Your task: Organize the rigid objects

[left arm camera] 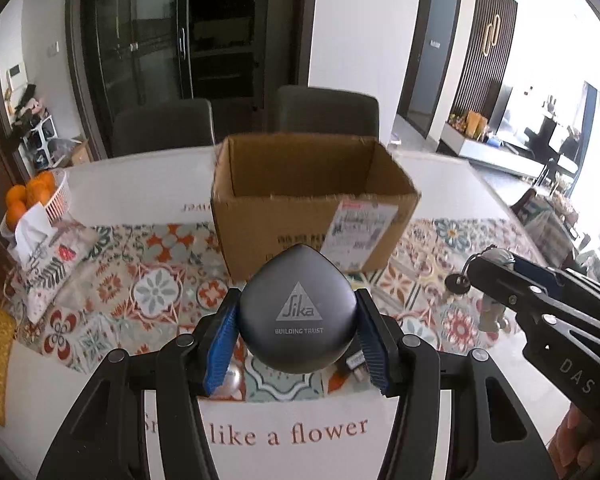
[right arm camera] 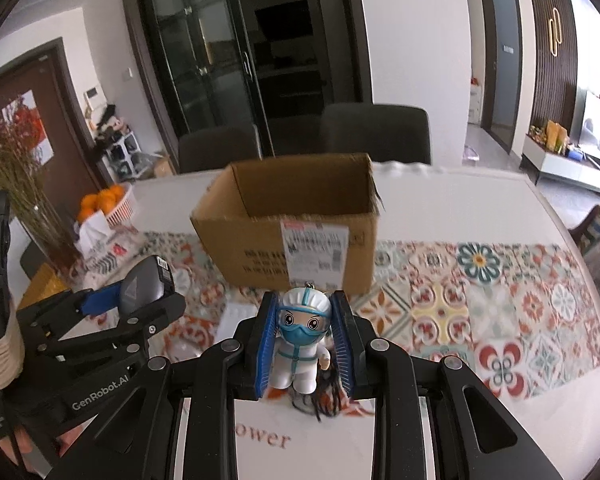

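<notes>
While my left fingers (left arm camera: 296,340) clamp the grey Sika case (left arm camera: 298,314) and my right fingers (right arm camera: 305,340) pinch the masked figurine (right arm camera: 302,340), both above the desk (left arm camera: 140,184), I judge this the carry; next, release over the open cardboard box (left arm camera: 300,168).

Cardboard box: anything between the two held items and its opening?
Nothing visible. The left gripper holds the grey Sika case, and the right gripper holds the masked figurine. Both are in front of the open-topped cardboard box, with only patterned tablecloth between.

Figurine (right arm camera: 300,336) between right gripper (right arm camera: 303,344) fingers (right arm camera: 265,340)
</notes>
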{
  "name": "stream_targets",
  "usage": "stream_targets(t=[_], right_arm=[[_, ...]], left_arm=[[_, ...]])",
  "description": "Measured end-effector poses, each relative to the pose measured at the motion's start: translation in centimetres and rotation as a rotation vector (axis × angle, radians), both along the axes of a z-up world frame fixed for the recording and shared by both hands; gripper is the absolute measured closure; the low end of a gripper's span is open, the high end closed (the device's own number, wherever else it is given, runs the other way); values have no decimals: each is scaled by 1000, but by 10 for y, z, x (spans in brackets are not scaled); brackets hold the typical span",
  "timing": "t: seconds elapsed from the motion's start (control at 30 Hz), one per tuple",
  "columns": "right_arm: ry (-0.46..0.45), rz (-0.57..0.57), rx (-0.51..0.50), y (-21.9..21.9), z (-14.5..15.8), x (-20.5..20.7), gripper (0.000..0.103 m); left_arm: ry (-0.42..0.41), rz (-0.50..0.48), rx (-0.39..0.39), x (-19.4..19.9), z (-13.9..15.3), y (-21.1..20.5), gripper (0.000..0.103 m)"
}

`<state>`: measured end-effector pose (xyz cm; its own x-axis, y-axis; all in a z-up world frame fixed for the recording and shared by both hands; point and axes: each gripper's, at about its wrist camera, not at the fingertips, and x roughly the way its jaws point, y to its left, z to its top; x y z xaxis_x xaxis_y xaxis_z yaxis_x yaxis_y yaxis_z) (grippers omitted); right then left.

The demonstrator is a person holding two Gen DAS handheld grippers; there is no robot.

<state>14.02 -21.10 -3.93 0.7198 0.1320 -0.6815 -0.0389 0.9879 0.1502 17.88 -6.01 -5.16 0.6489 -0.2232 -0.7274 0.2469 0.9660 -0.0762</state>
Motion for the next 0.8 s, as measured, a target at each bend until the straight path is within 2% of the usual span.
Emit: stream_targets(t=[0.33, 0.6, 0.8], right_arm=[[-81, 32, 5, 5, 33, 27, 76], [-99, 49, -2, 8, 44, 56, 76], [-87, 68, -7, 8, 51, 87, 76]], left_arm=[[-54, -10, -6, 26, 32, 1, 48], [-95, -16, 19, 54, 50, 1, 48], [-88, -31, 34, 81, 58, 1, 48]])
